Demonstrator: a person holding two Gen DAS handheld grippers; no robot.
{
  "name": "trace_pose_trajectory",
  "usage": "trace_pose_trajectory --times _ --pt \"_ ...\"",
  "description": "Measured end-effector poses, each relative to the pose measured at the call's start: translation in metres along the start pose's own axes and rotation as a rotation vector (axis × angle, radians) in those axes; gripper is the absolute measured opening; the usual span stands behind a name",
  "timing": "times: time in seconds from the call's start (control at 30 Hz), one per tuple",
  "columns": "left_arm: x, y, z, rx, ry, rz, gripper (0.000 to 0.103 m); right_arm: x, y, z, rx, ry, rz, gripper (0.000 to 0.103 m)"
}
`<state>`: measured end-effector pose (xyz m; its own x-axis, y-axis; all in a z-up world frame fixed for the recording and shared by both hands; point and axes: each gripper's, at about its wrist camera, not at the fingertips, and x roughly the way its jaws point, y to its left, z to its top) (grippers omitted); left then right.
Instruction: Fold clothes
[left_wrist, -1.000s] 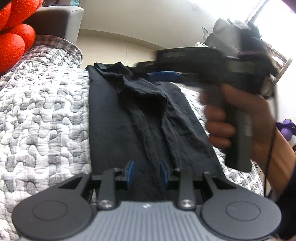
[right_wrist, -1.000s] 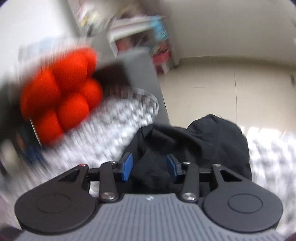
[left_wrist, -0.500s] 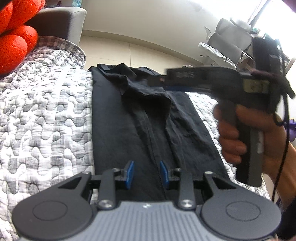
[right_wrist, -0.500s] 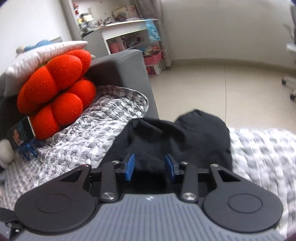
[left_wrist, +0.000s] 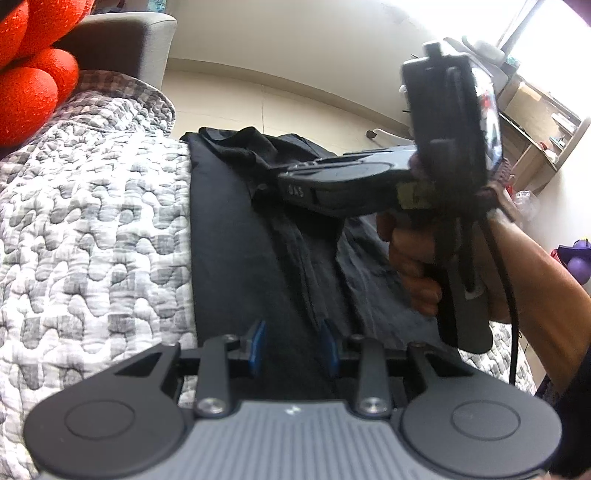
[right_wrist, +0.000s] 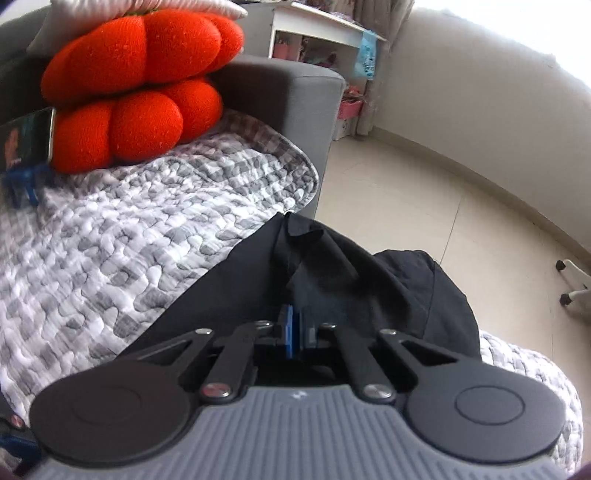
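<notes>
Jaws of the right gripper (right_wrist: 292, 328) are pressing together on the black garment (right_wrist: 332, 280). The left gripper (left_wrist: 293, 347) is hovering with jaws apart over the garment, which is lying on the quilt (left_wrist: 92, 221).

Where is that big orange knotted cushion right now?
The orange knotted plush cushion sits upper left in both views, at the grey sofa's armrest end, on the grey-and-white quilted cover.

My left gripper (left_wrist: 291, 349) hangs open over the black garment (left_wrist: 229, 258); at two o'clock my right gripper (left_wrist: 266, 173) points into its bunched top.
</notes>
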<state>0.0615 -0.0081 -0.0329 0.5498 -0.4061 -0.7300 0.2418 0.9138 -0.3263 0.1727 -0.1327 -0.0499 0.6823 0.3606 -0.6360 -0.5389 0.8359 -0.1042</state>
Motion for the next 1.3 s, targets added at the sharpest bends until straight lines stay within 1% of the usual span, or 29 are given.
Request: trace_pose_trajectory --times 0.33,0.4,0.5,0.57,0.6,0.63,0.7,0.73,0.8,0.83,0.9,0.97,1.0,1.1,1.13,1.17,1.2,1.3 --pt "0.0 -0.001 0.0 0.009 0.002 0.004 0.033 -0.013 -0.001 -0.008 -0.034 -0.001 0.09 0.003" --pt "0.0 -0.002 0.0 0.012 0.002 0.006 0.033 -0.015 0.0 -0.005 -0.053 -0.006 0.114 0.003" --pt "-0.001 -0.001 0.0 0.012 0.002 0.005 0.033 -0.015 0.004 -0.002 -0.099 0.016 0.131 0.003" --pt "-0.001 -0.001 0.0 0.011 0.002 0.004 0.033 -0.015 0.002 0.001 -0.094 0.01 0.123 0.004" --pt "-0.001 -0.001 0.0 0.011 0.002 0.004 0.033 -0.016 0.001 0.003 -0.082 -0.005 0.114 0.015" --pt "-0.001 -0.001 0.001 0.011 0.001 0.004 0.033 -0.017 -0.001 0.006 -0.053 -0.022 0.105 0.018" --pt "-0.001 -0.001 0.001 0.012 0.001 0.001 0.033 -0.015 0.001 0.007 -0.061 -0.023 0.096 0.035" --pt "-0.001 -0.001 0.001 0.012 0.002 0.002 0.033 -0.014 0.002 0.007 -0.068 -0.022 0.092 0.035" --pt "-0.001 -0.002 0.001 0.014 0.004 -0.001 0.033 -0.012 0.005 0.006 -0.094 -0.011 0.069 0.035" --pt "-0.001 -0.002 0.001 0.015 0.004 -0.001 0.034 -0.011 0.006 0.006 -0.107 -0.005 0.057 0.034" --pt "-0.001 -0.002 0.001 0.017 0.006 0.0 0.034 -0.009 0.008 0.004 -0.133 0.007 0.034 0.002" --pt "-0.001 -0.002 0.001 0.019 0.007 0.001 0.034 -0.006 0.01 0.003 -0.159 0.019 0.01 0.001" --pt "-0.001 -0.002 0.001 0.021 0.007 0.001 0.034 -0.012 0.004 0.005 -0.107 -0.011 0.011 0.001" --pt "-0.002 -0.003 0.001 0.025 0.004 -0.002 0.034 -0.03 -0.016 0.008 0.053 -0.091 0.076 0.001" --pt "-0.002 -0.003 0.001 0.025 0.003 -0.003 0.034 -0.029 -0.016 0.006 0.054 -0.079 0.096 0.001" --pt "-0.002 -0.003 0.001 0.026 0.004 -0.002 0.034 -0.028 -0.016 0.003 0.044 -0.058 0.115 0.002" --pt "-0.001 -0.003 0.001 0.026 0.006 0.001 0.034 -0.021 -0.012 -0.002 0.001 -0.009 0.129 0.004" --pt "-0.001 -0.002 0.001 0.028 0.009 0.004 0.034 -0.012 0.004 -0.014 -0.163 0.072 0.116 0.007"
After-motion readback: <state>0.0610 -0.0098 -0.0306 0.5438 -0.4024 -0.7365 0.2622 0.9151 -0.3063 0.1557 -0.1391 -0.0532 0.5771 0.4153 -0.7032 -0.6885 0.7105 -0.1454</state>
